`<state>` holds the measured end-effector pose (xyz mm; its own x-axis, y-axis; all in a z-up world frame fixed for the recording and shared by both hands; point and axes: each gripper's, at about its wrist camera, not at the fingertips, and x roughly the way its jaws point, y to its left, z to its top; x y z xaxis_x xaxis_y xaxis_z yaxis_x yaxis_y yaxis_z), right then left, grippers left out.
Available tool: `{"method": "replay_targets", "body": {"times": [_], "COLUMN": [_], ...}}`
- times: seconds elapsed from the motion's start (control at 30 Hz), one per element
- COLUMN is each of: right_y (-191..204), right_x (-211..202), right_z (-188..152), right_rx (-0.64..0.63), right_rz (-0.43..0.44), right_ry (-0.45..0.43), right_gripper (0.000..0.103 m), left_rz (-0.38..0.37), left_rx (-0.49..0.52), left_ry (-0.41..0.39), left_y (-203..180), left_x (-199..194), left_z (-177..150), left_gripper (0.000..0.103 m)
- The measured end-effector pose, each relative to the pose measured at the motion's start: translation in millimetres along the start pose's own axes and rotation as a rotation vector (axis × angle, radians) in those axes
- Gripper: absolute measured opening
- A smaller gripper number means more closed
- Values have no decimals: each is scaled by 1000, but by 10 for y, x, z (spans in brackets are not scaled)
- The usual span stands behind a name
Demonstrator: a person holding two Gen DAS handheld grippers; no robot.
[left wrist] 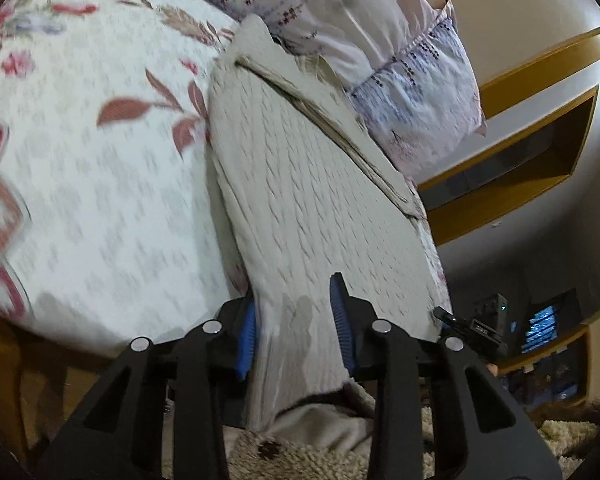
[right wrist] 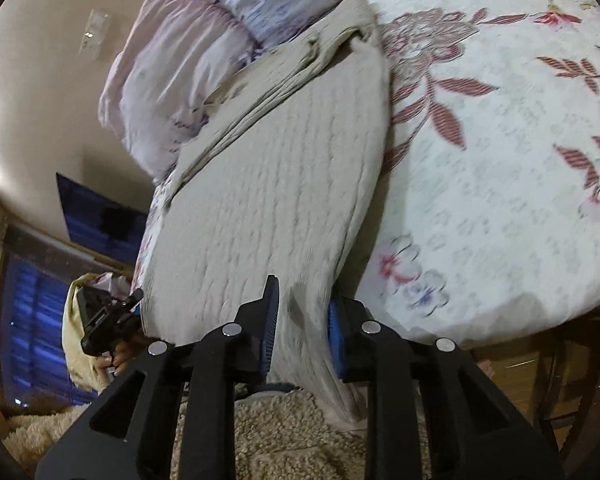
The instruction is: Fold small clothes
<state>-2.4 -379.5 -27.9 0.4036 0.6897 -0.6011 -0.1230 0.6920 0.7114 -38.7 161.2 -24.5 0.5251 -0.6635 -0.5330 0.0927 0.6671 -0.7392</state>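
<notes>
A cream knitted garment [left wrist: 312, 200] lies flat along the edge of a floral bedsheet [left wrist: 100, 200], with its ribbed band at the far end by the pillows. Its near hem hangs off the bed. My left gripper [left wrist: 294, 330] is shut on that hem, the cloth bunched between the blue pads [left wrist: 246, 340]. In the right wrist view the same garment [right wrist: 284, 184] narrows to a pinched fold at my right gripper [right wrist: 302, 326], which is shut on the hem's other corner. Both grippers sit at the near bed edge, a garment's width apart.
Lilac patterned pillows [left wrist: 420, 100] [right wrist: 172, 80] lie past the garment's far end. The floral sheet [right wrist: 480, 200] spreads wide beside it. Shaggy cream fabric [right wrist: 300, 432] lies below the grippers. Wooden wall shelves [left wrist: 540, 152] and a dark screen [right wrist: 96, 216] stand off the bed.
</notes>
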Motion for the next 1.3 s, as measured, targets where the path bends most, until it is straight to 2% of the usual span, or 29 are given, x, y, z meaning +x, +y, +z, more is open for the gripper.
{"method": "replay_targets", "body": {"times": [0.13,0.17,0.23,0.27,0.3,0.4,0.6,0.8,0.97,1.17,1.3], "right_y": [60,86,162,197,236,385,698,923,1029,1115,1122], "right_x": [12,14,42,38,28,-95,-383,-473,-412,-296,-218], "right_z": [-72,-93,-135,-142,-141,-56,145,423,697,1099,1379], "right_rx": [-28,-42,-81,-101,-120,-177,-329,-421,-470,-475,-459], "right_rz": [-9,-17,-38,-52,-61,-78,-181,-245,-316,-338,-322], "right_ry": [36,44,53,45,28,-81,-330,-508,-572,-619,-633], "right_gripper": [20,17,10,9,9,8,8,7,7,7,7], "left_rz": [12,17,41,56,66,77,136,214,264,289,290], "left_rx": [21,27,48,60,71,95,176,296,361,374,362], "left_ry": [29,35,56,62,61,39,-107,-255,-333,-370,-388], "left_y": [-90,-111,-148,-167,-178,-216,-377,-717,-948,-1056,-1076], "left_x": [8,15,43,70,83,64,-201,-286,-166,5,159], "left_z": [-69,-74,-76,-63,-57,26,349,737,1140,1586,1908], "left_gripper": [32,31,20,12,8,7,6,6,6,6,6]}}
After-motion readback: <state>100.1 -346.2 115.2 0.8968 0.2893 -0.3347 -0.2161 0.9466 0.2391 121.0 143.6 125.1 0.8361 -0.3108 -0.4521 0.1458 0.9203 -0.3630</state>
